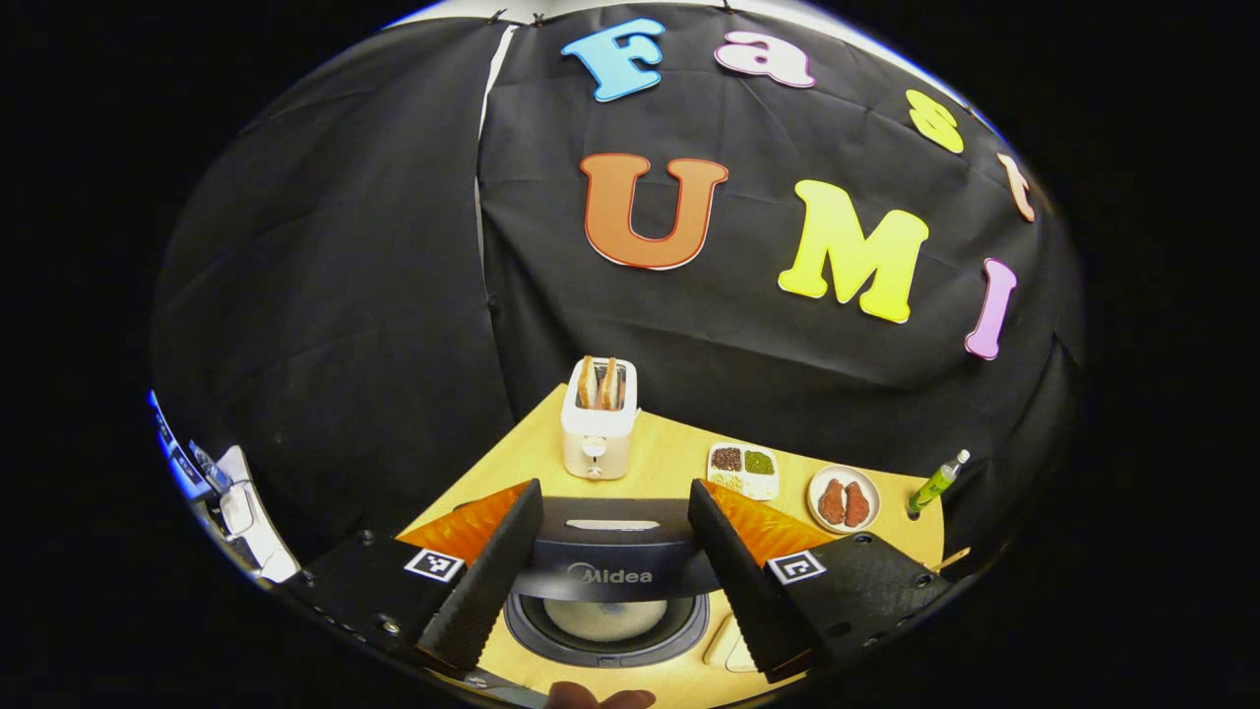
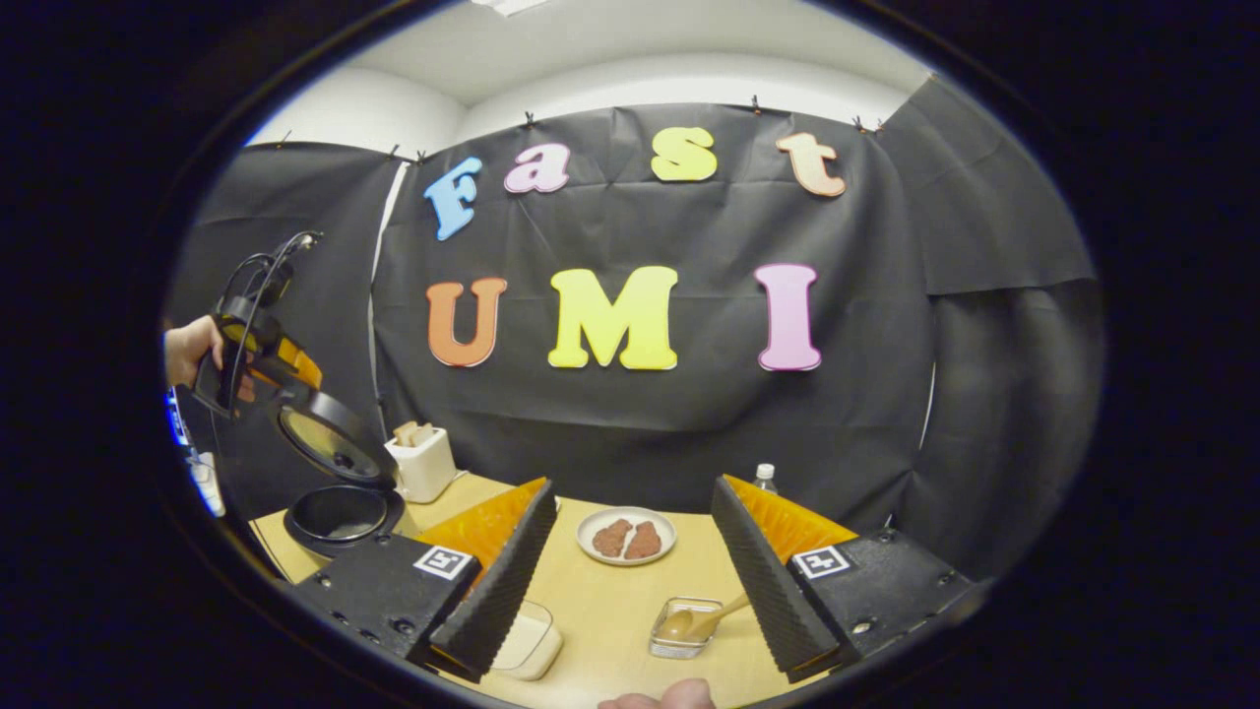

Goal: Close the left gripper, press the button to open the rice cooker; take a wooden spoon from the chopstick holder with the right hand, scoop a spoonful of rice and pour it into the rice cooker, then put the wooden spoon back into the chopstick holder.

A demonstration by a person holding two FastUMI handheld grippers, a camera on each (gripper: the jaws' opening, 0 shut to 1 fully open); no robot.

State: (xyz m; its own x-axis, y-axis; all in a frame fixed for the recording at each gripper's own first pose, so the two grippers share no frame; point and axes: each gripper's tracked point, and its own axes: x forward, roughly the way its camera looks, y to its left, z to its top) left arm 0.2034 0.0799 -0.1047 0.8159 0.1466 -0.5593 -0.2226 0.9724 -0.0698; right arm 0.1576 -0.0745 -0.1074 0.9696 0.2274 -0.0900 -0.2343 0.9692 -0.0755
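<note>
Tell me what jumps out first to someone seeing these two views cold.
The rice cooker at the table's left edge, its lid swung up and the dark pot exposed, draws the eye in the right gripper view. Behind it stands a white toaster with bread in its slots. Mid-table sits a plate of two brown meat pieces, and nearer, a wooden spoon rests in a small clear holder.

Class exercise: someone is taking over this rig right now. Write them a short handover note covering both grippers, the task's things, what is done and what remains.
Left gripper: open, empty, above the rice cooker.
Right gripper: open, empty, over the table.
Rice cooker: lid up, pot exposed.
Wooden spoon: resting in the small clear holder between the right fingers, untouched.
Done: cooker opened.
Left: grip spoon, scoop rice, pour into cooker, return spoon.
</note>
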